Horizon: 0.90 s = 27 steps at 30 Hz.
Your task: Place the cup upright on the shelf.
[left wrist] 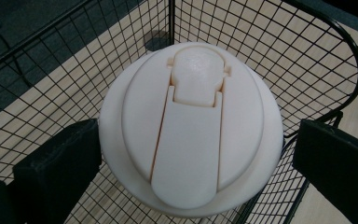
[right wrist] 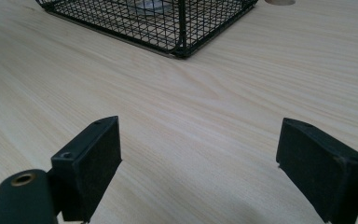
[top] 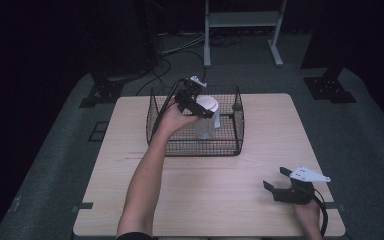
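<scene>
Up close in the left gripper view, the two black jaws are standing on either side of a white bottle; the left one is touching the lid's edge, while the right one is sitting just apart from it, so I cannot tell whether the bottle is truly being clamped. The lid is filling the middle of that frame, its flip cap pointing toward the top. Around it, the black wire basket is showing its mesh floor and a corner post at the upper middle.

In the high view, the left gripper is reaching over the basket at the centre of the frame, beside the bottle, which is standing upright inside it.

The right gripper is resting low at the lower right of the high view, with its jaws spread wide and nothing between them. In the right gripper view those jaws are framing bare wood of the surface, and a corner of the basket is sitting at the upper middle, well apart from them.
</scene>
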Each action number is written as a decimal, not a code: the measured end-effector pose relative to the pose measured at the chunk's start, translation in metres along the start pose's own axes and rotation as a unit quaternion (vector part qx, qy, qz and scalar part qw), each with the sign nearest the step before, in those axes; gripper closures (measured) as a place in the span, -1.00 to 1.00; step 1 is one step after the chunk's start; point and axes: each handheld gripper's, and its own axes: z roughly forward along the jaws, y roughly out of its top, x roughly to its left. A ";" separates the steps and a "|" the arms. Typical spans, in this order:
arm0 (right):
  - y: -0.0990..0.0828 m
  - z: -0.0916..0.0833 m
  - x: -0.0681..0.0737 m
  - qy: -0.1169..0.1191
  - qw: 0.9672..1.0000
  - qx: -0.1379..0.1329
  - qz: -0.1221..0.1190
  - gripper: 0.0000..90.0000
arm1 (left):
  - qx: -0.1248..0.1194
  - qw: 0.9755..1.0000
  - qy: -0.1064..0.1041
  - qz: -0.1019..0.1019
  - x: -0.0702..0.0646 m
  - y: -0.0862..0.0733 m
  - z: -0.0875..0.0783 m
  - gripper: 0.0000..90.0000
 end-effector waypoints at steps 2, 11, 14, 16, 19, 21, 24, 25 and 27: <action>0.000 0.000 0.000 0.000 1.000 0.000 0.000 -0.71 | -0.001 1.000 0.001 -0.001 0.000 0.000 -0.002 -0.99; 0.000 0.000 0.000 -0.002 1.000 -0.002 -0.002 -0.71 | -0.010 1.000 0.001 0.004 -0.003 -0.005 -0.017 -0.99; 0.000 0.000 0.001 -0.002 1.000 -0.002 -0.002 -0.71 | -0.012 1.000 0.001 0.009 -0.006 -0.007 -0.023 -0.99; 0.000 0.000 0.001 -0.002 1.000 -0.002 -0.003 -0.71 | -0.015 1.000 -0.001 0.013 -0.007 -0.009 -0.027 -0.99; 0.000 0.000 0.001 -0.002 1.000 -0.002 -0.002 -0.71 | -0.018 1.000 -0.003 0.015 -0.009 -0.014 -0.032 -0.99; 0.000 0.000 0.001 -0.002 1.000 -0.002 -0.002 -0.71 | -0.021 1.000 -0.005 0.016 -0.011 -0.017 -0.035 -0.99; 0.000 0.000 0.001 -0.003 1.000 -0.002 -0.003 -0.71 | -0.027 0.999 -0.007 0.022 -0.014 -0.023 -0.041 -0.99; 0.000 0.000 0.001 -0.003 1.000 -0.002 -0.003 -0.71 | -0.029 0.999 -0.007 0.023 -0.015 -0.025 -0.043 -0.99; 0.000 0.000 0.000 -0.003 1.000 -0.002 -0.003 -0.71 | -0.034 0.999 -0.010 0.023 -0.017 -0.030 -0.050 -0.99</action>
